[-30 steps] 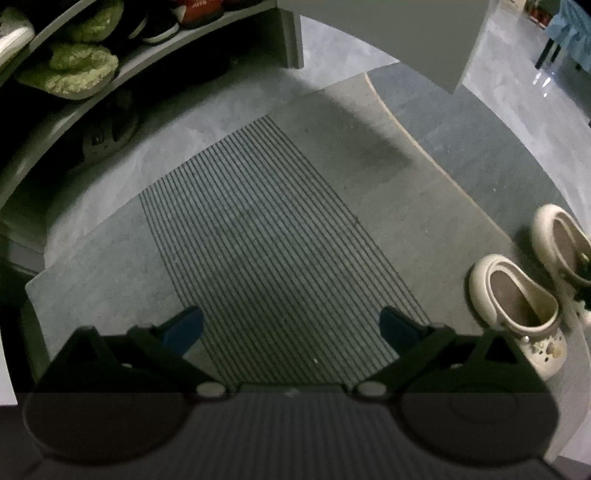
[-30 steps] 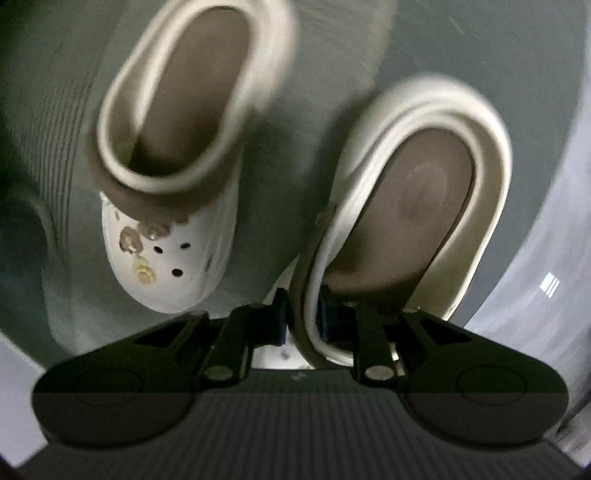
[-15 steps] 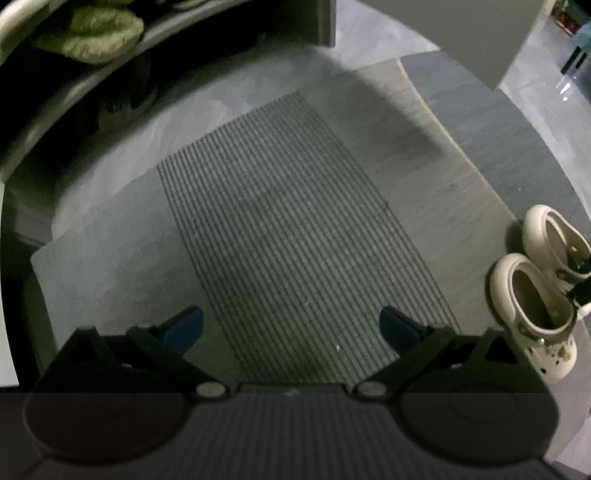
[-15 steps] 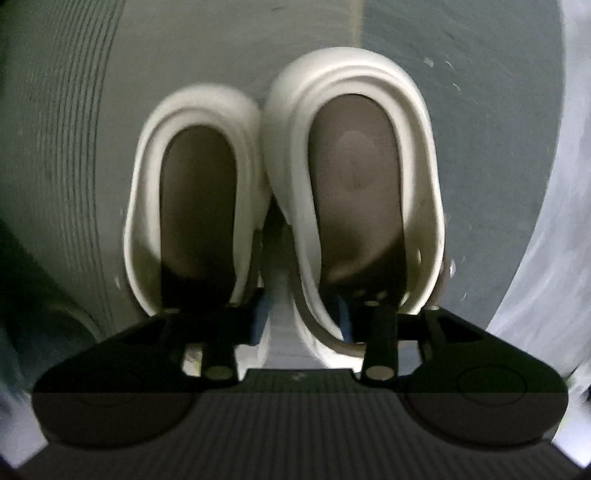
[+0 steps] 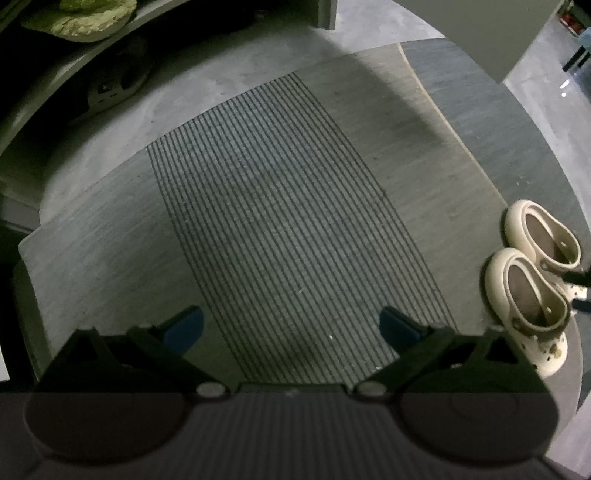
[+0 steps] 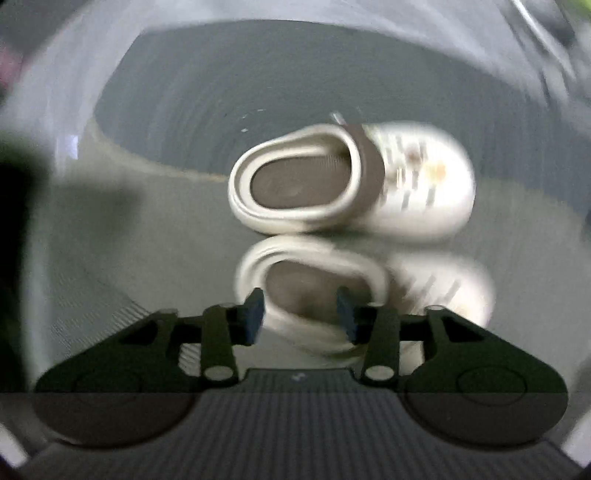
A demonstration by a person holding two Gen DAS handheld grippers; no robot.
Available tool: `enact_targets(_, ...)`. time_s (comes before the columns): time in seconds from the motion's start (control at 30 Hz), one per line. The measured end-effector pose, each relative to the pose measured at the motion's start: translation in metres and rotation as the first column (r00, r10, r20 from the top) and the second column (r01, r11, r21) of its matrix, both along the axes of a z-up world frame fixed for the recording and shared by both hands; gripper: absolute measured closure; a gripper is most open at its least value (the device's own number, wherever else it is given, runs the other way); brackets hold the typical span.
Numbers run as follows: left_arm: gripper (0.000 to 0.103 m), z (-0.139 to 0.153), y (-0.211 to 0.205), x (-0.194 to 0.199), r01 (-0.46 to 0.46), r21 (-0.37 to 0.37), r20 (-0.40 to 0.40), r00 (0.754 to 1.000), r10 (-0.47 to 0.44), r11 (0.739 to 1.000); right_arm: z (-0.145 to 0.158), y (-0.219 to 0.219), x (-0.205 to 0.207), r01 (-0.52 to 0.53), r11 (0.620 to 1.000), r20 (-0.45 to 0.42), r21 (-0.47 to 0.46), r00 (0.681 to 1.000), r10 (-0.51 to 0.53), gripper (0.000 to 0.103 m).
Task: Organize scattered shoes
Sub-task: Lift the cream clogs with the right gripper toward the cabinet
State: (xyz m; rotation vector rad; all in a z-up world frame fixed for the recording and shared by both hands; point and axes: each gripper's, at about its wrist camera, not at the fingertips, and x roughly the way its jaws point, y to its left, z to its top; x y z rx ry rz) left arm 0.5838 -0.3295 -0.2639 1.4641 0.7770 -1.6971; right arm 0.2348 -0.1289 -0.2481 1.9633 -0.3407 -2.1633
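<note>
Left wrist view only: striped mat [image 5: 288, 229], green slipper [image 5: 92, 18] on shelf, right wrist view blurred, two cream clogs [image 6: 351, 181] side by side on mat edge, left gripper [image 5: 291, 328] wide open, empty, pointing down, right gripper [image 6: 301, 315] opening above nearer clog, gripping nothing

Two clogs [image 5: 532, 280] side by side, touching, on mat [image 5: 288, 229] right edge; shoe rack [image 5: 74, 74] behind mat.

near clog [image 6: 369, 295]: smeared by motion, its heel behind the right gripper's pads [image 6: 255, 317]
far clog [image 6: 351, 184]: charms blurred
green slipper [image 5: 92, 16]: cut off at the top edge
shoe under shelf [image 5: 114, 83]: too dark to identify
</note>
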Motion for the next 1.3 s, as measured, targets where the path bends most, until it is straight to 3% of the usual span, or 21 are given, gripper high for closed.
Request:
enact_targets(0.1, 0.0, 0.001, -0.001, 0.0, -0.002, -0.001, -0.002, 1.0, 0.002, 1.0, -0.019, 0.01, 0.016, 0.263, 0.963, -0.002, -0.059, 0.965, -0.263, 0.017)
enact_targets(0.2, 0.0, 0.001, -0.002, 0.0, -0.01, 0.013, -0.008, 1.0, 0.01, 1.0, -0.038, 0.013, 0.017, 0.438, 0.896, -0.024, -0.07, 0.898, -0.44, 0.017)
enact_targets(0.23, 0.0, 0.002, -0.003, 0.0, -0.013, 0.015, -0.011, 1.0, 0.013, 1.0, -0.05, 0.017, 0.011, 0.514, 0.856, -0.033, -0.058, 0.856, -0.516, 0.017)
enact_targets(0.33, 0.0, 0.006, -0.006, 0.001, -0.015, 0.007, -0.023, 1.0, 0.015, 1.0, -0.073, 0.013, 0.011, 0.598, 0.801, -0.047, -0.038, 0.799, -0.599, 0.017)
enact_targets(0.5, 0.0, 0.006, -0.008, 0.007, -0.02, 0.017, -0.025, 0.999, 0.02, 1.0, -0.108, -0.001, 0.003, 0.674, 0.738, -0.122, 0.032, 0.735, -0.667, 0.017)
enact_targets(0.6, 0.0, 0.007, -0.015, 0.01, -0.044, 0.023, -0.028, 0.999, 0.044, 0.999, -0.13, -0.004, -0.012, 0.682, 0.714, -0.218, 0.161, 0.73, -0.648, 0.018)
enact_targets(0.67, 0.0, 0.009, -0.019, 0.012, -0.06, 0.027, -0.034, 0.998, 0.06, 0.998, -0.138, -0.005, -0.019, 0.682, 0.703, -0.261, 0.199, 0.729, -0.633, 0.017)
enact_targets(0.77, 0.0, 0.014, -0.023, 0.011, -0.046, 0.027, -0.045, 0.998, 0.047, 0.999, -0.142, -0.012, -0.025, 0.649, 0.72, -0.304, 0.248, 0.757, -0.578, 0.015)
enact_targets(0.9, 0.0, 0.023, -0.031, 0.011, -0.035, -0.003, -0.066, 0.997, 0.034, 0.999, -0.144, -0.019, -0.031, 0.495, 0.811, -0.346, 0.313, 0.854, -0.388, 0.056)
enact_targets(1.07, 0.0, 0.019, -0.037, 0.017, -0.059, 0.011, -0.055, 0.997, 0.06, 0.998, -0.143, -0.002, -0.032, 0.339, 0.885, -0.326, 0.319, 0.916, -0.233, 0.066)
enact_targets(1.1, 0.0, 0.017, -0.037, 0.018, -0.058, 0.012, -0.05, 0.997, 0.059, 0.998, -0.14, -0.001, -0.025, 0.224, 0.909, -0.328, 0.351, 0.939, -0.104, 0.07)
enact_targets(1.13, 0.0, 0.016, -0.038, 0.019, -0.057, 0.012, -0.046, 0.997, 0.057, 0.998, -0.138, -0.001, -0.019, 0.158, 0.917, -0.329, 0.367, 0.944, -0.031, 0.073)
enact_targets(1.17, 0.0, 0.016, -0.039, 0.02, -0.055, 0.008, -0.04, 0.998, 0.055, 0.998, -0.136, -0.001, -0.015, 0.119, 0.922, -0.33, 0.369, 0.944, 0.01, 0.084)
enact_targets(1.2, 0.0, 0.016, -0.04, 0.021, -0.057, 0.007, -0.041, 0.998, 0.057, 0.998, -0.133, -0.001, -0.007, 0.026, 0.927, -0.331, 0.374, 0.938, 0.107, 0.085)
enact_targets(1.3, 0.0, 0.016, -0.043, 0.026, -0.068, 0.003, -0.045, 0.997, 0.068, 0.998, -0.125, 0.001, 0.017, -0.267, 0.882, -0.308, 0.388, 0.864, 0.398, 0.091)
